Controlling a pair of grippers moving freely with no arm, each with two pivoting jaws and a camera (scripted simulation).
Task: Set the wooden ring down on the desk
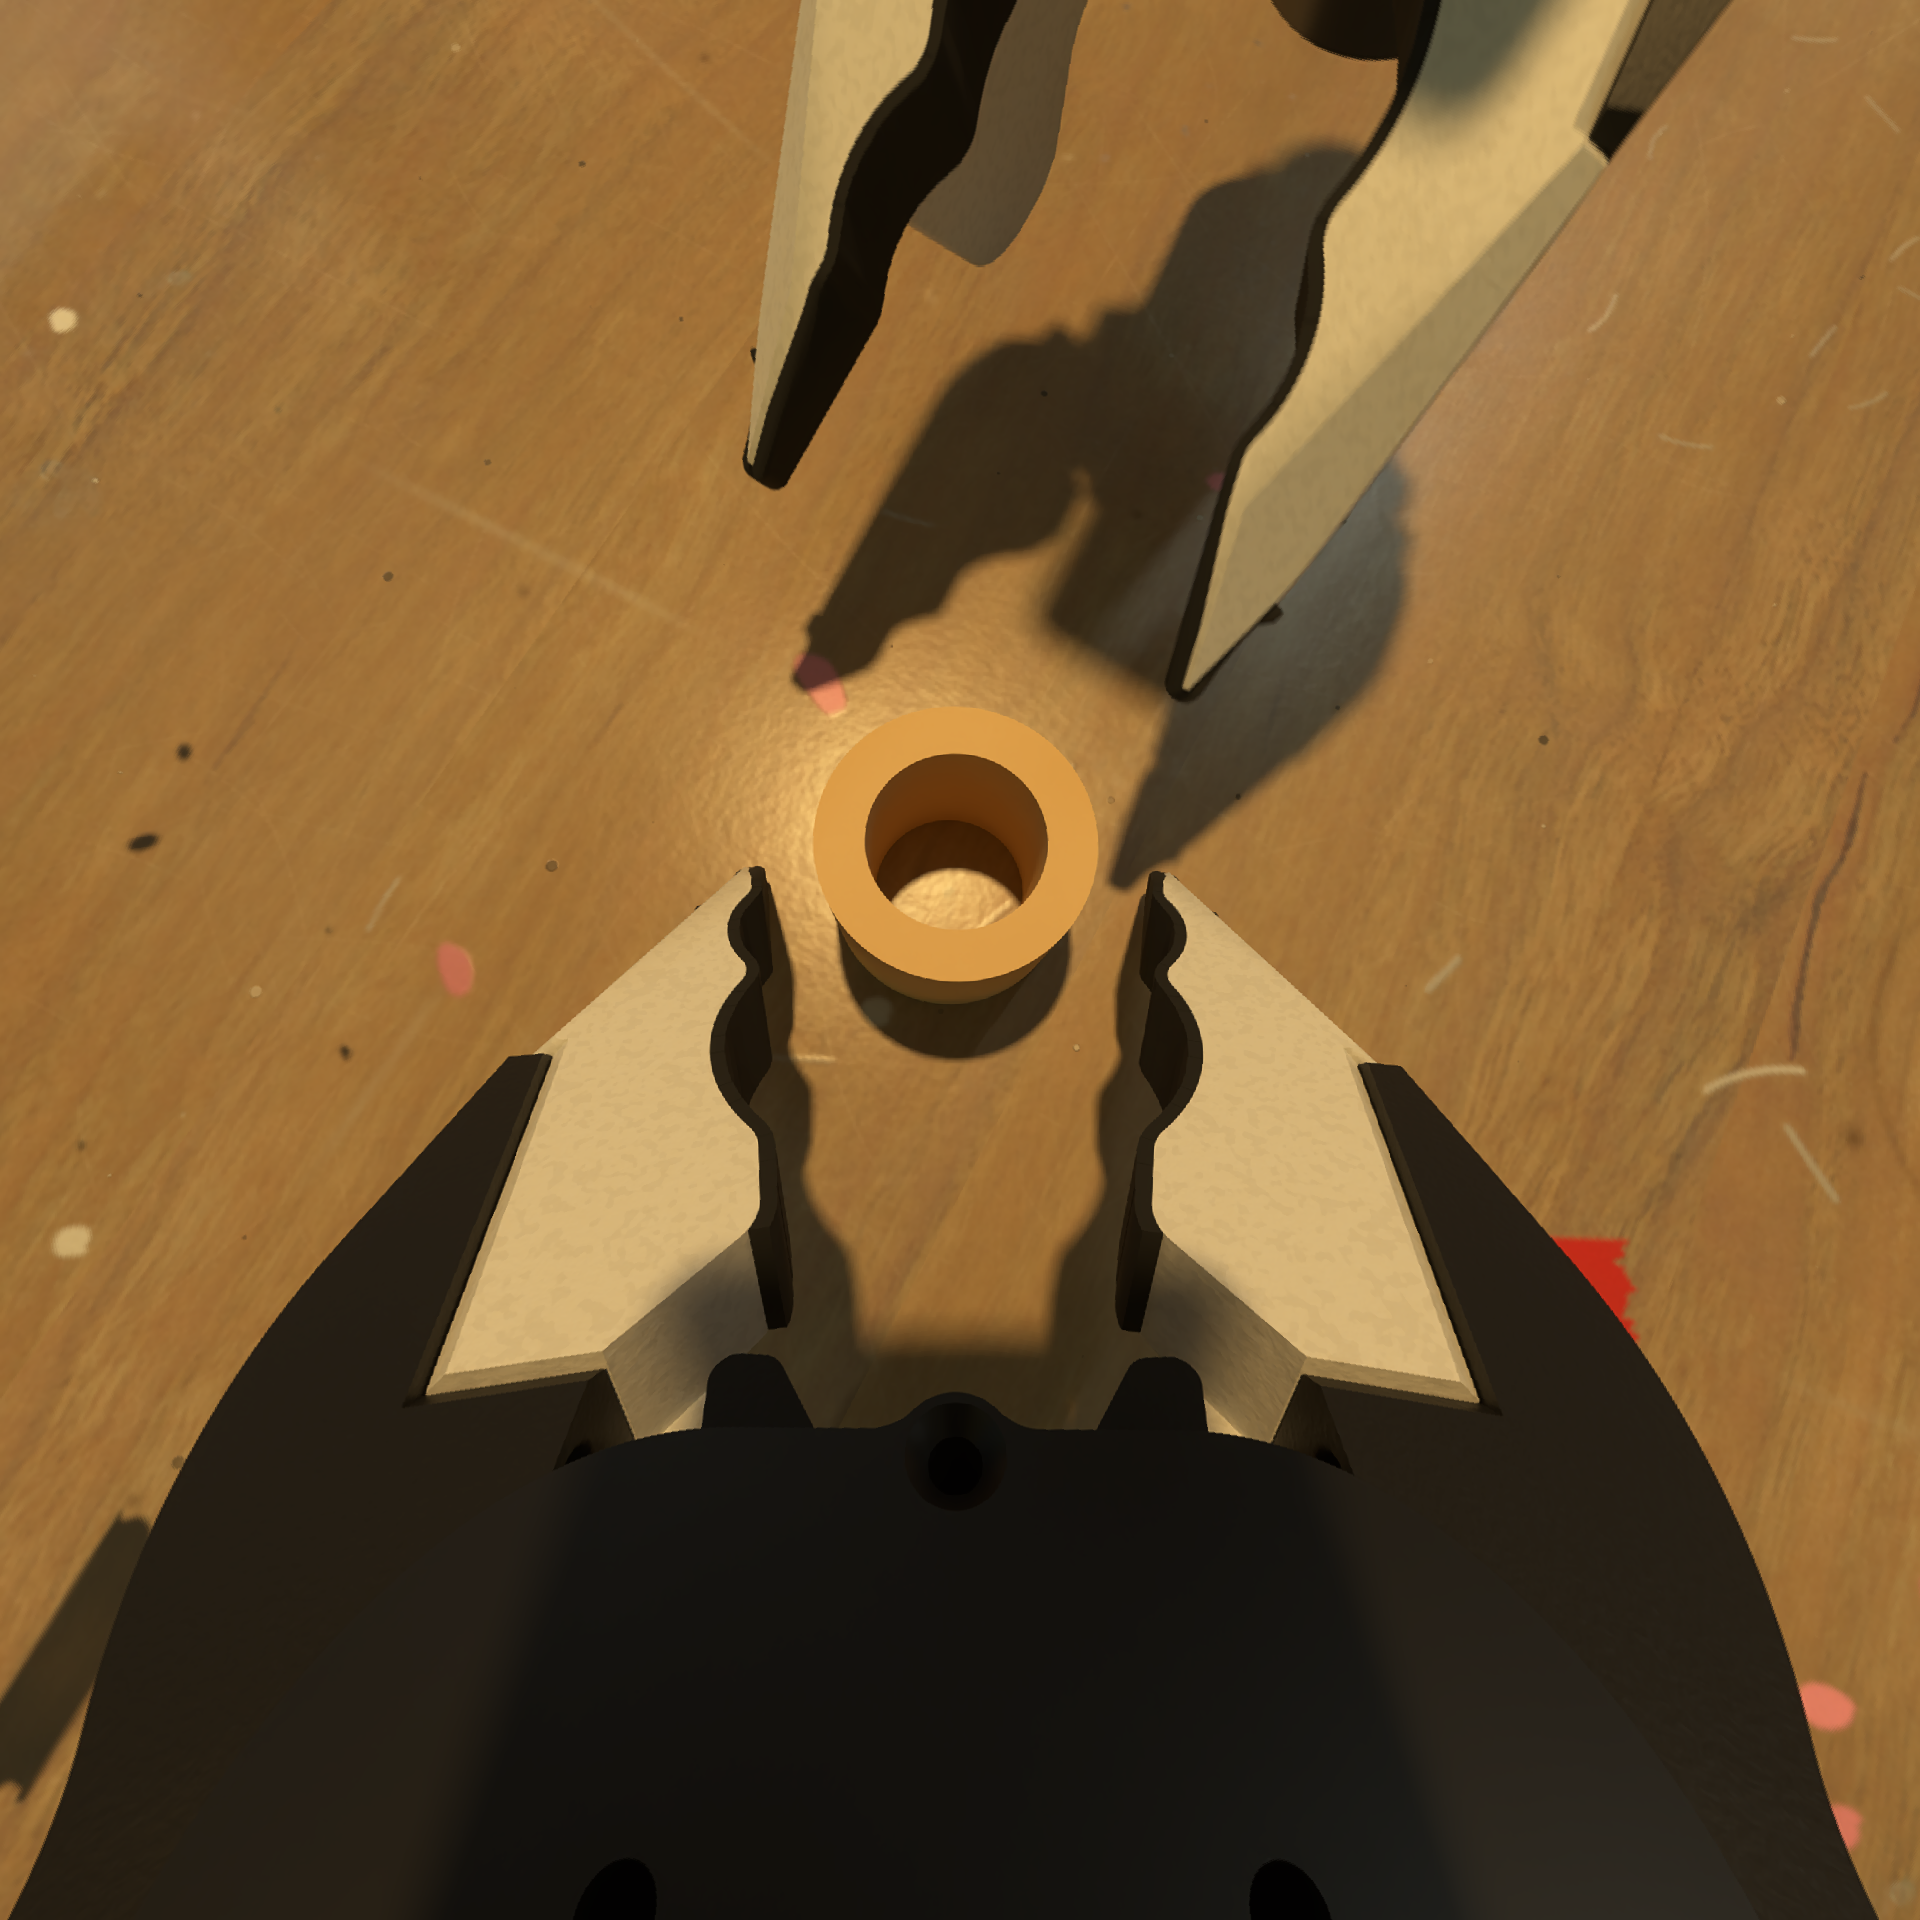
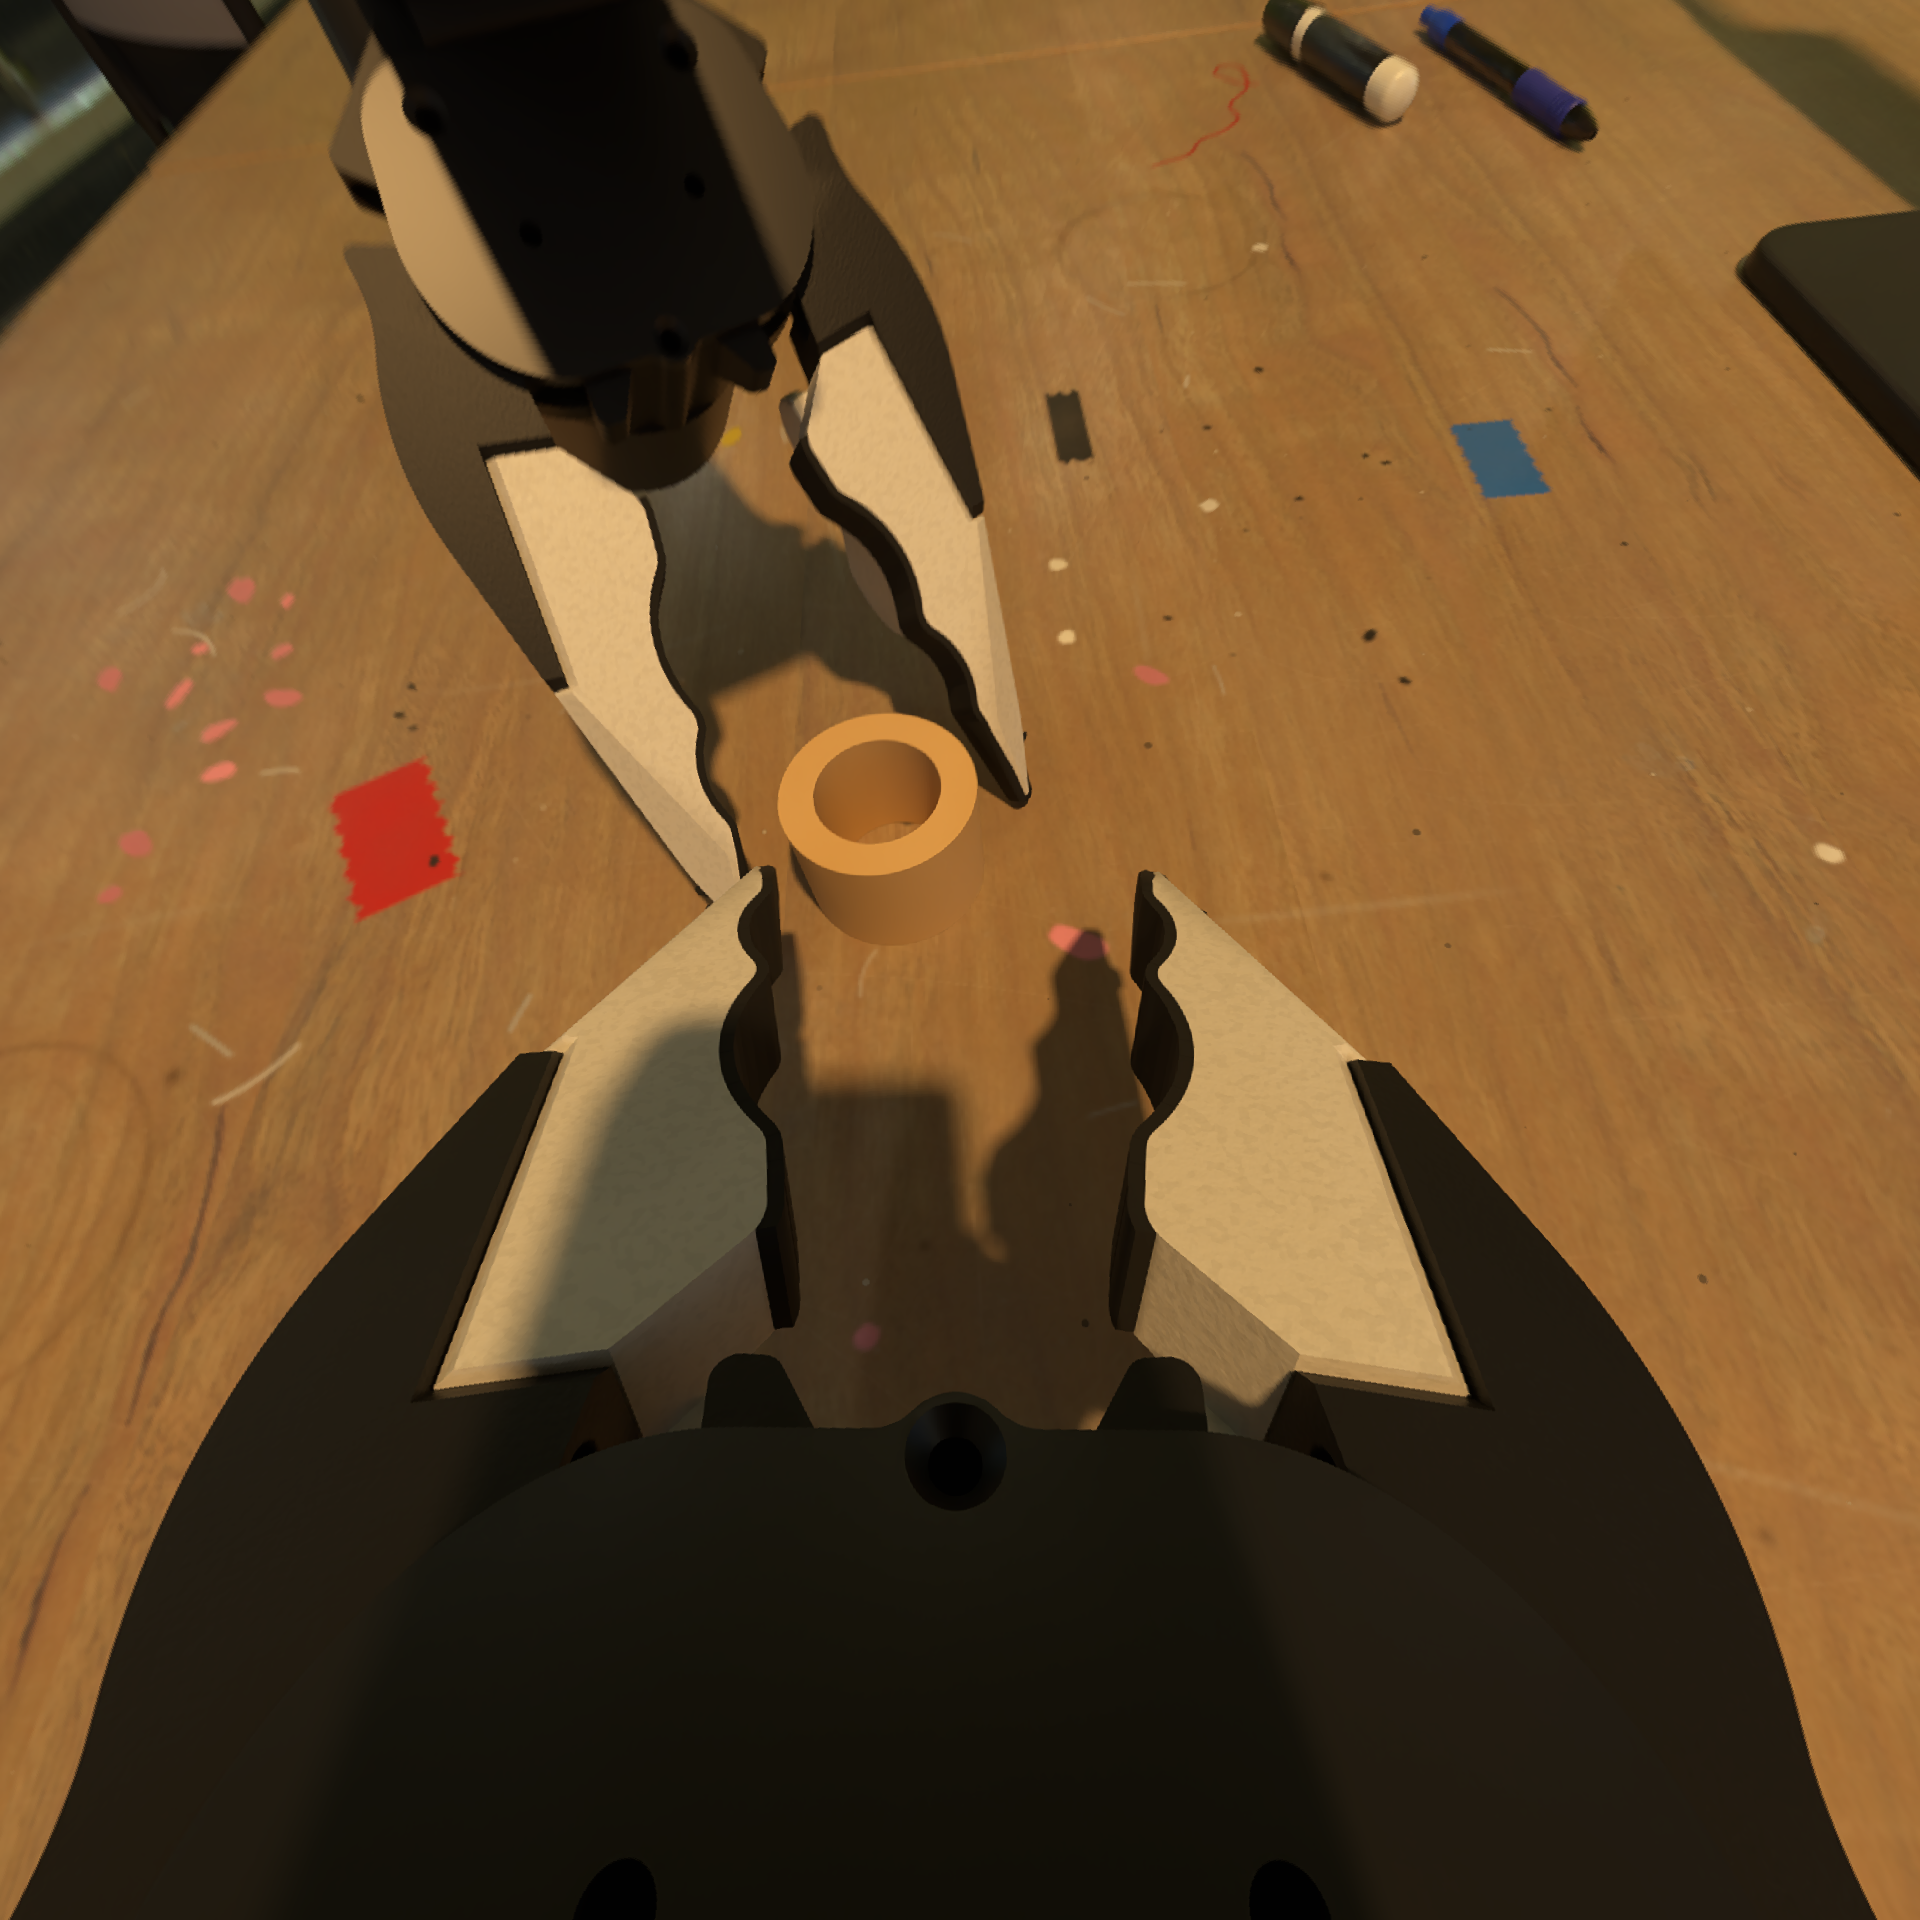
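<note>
**Ring down on the desk, both grippers open and clear of it**

Nearest in the left wrist view, the left gripper (image 1: 954, 878) has its jaws spread wide and empty. The two tips sit level with the near half of the ring (image 1: 954, 844), one on each side, with a strip of bare desk (image 1: 312, 623) showing between each tip and the ring wall. Nothing touches.

The ring stands on end, its hole pointing straight up, so its axis is upright and the desk shows through the bore. A shadow hugs its base on the near side, which reads as the ring resting on the wood, not hanging above it.

Beyond the ring, the right gripper (image 1: 971, 582) points back toward it from the far side, jaws also wide apart and empty. From its own camera, the right gripper (image 2: 954, 883) has the ring (image 2: 876, 821) ahead of its tips and a little left of centre, outside the gap. The left gripper (image 2: 883, 842) brackets the ring from the opposite side, so it is the nearer of the two.

Farther off lie a red patch (image 2: 395, 836), a blue patch (image 2: 1498, 458), two markers (image 2: 1340, 57) and a dark slab (image 2: 1849, 312) at the right edge.

My judgement: the placing looks done. What is left turns on the left jaws' line: backing straight out along the fingers should keep both tips off the ring wall, while any sideways drift could tip it.
</note>
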